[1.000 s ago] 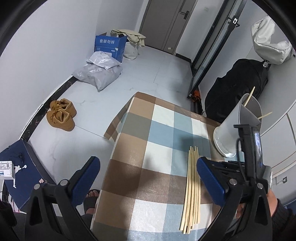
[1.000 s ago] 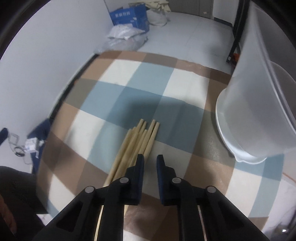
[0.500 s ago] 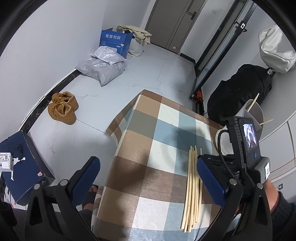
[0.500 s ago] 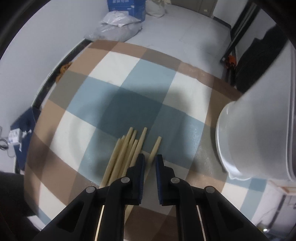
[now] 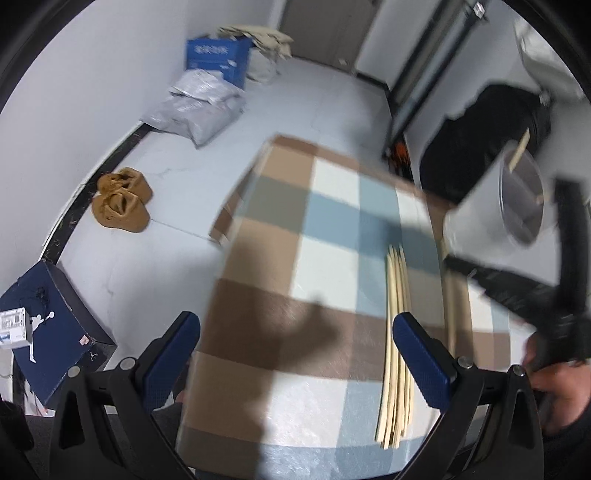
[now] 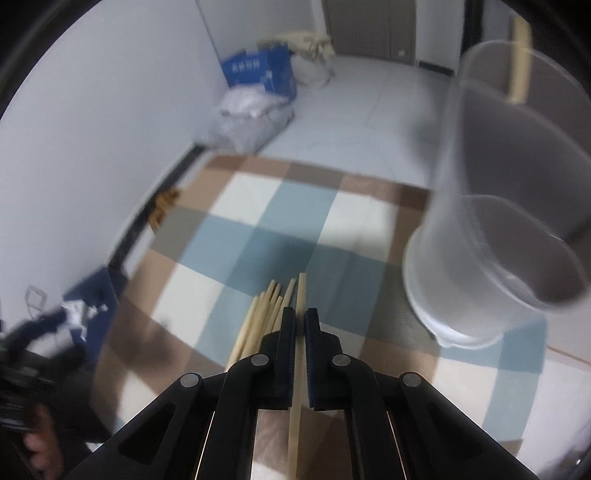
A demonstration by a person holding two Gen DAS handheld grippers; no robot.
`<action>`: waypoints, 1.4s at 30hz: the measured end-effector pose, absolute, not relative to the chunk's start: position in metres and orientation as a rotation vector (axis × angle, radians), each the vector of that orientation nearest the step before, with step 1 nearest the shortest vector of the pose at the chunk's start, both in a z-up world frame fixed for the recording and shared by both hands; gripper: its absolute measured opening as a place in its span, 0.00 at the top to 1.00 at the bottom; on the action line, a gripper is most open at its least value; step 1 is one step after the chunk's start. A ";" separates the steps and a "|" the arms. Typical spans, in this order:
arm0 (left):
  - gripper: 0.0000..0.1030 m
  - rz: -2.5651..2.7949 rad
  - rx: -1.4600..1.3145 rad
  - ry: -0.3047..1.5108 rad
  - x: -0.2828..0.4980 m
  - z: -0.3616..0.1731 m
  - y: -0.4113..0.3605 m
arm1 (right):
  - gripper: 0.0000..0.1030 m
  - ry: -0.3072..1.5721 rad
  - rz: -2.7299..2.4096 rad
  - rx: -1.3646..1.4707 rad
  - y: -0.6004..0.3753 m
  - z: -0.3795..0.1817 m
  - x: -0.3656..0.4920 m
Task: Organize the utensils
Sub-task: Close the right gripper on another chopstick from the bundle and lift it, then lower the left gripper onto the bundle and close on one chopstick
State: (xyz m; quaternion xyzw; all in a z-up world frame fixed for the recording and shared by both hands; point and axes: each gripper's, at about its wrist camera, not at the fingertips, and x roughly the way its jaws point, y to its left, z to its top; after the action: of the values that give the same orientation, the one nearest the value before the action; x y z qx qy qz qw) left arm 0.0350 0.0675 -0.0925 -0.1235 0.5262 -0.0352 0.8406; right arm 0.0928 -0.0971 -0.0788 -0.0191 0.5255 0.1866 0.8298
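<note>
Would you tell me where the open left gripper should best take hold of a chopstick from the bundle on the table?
Probably at mid-length, coming from above with the left gripper set across the sticks. The bundle of chopsticks lies flat and packed on the checked tablecloth, so the outermost stick looks easiest to pinch.

A lived-in room of a home is showing here. A small table under a checked cloth (image 5: 325, 236) is standing on a pale tiled floor (image 5: 295, 110). A pair of tan slippers (image 5: 122, 203) is lying at nine o'clock by the dark skirting. Grey parcel bags (image 5: 195, 110) and a blue carton (image 5: 218, 59) are sitting at eleven o'clock against the white wall. A door (image 5: 321, 29) is closing off the room at twelve, and a black bag (image 5: 491, 136) is leaning at two o'clock.
</note>
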 end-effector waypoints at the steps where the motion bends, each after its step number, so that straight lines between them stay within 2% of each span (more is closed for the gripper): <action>1: 0.02 -0.086 -0.235 1.129 0.036 -0.096 0.060 | 0.96 1.091 0.403 -0.007 -0.107 -0.072 0.087; 7: 0.02 -0.123 -0.099 1.242 0.037 -0.117 0.027 | 0.96 0.994 0.438 0.225 -0.155 -0.051 0.069; 13: 0.02 -0.062 -0.014 1.295 0.040 -0.130 0.017 | 0.96 0.894 0.450 0.336 -0.178 -0.037 0.051; 30: 0.01 0.007 0.028 1.339 0.063 -0.138 0.002 | 0.97 0.810 0.449 0.393 -0.207 -0.025 0.033; 35: 0.04 -0.028 0.085 1.334 0.082 -0.137 -0.010 | 0.97 0.807 0.439 0.398 -0.212 -0.024 0.033; 38: 0.14 -0.078 0.095 1.341 0.088 -0.135 -0.012 | 0.97 0.803 0.437 0.400 -0.215 -0.024 0.034; 42: 0.37 -0.135 0.093 1.345 0.094 -0.133 -0.013 | 0.97 0.802 0.427 0.392 -0.217 -0.024 0.035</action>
State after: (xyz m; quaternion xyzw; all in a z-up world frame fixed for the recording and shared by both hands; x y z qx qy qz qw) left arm 0.0943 -0.0126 -0.1329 0.0432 0.6221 -0.0624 0.7792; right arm 0.0350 -0.2170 -0.0241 0.1880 0.3849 0.2047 0.8801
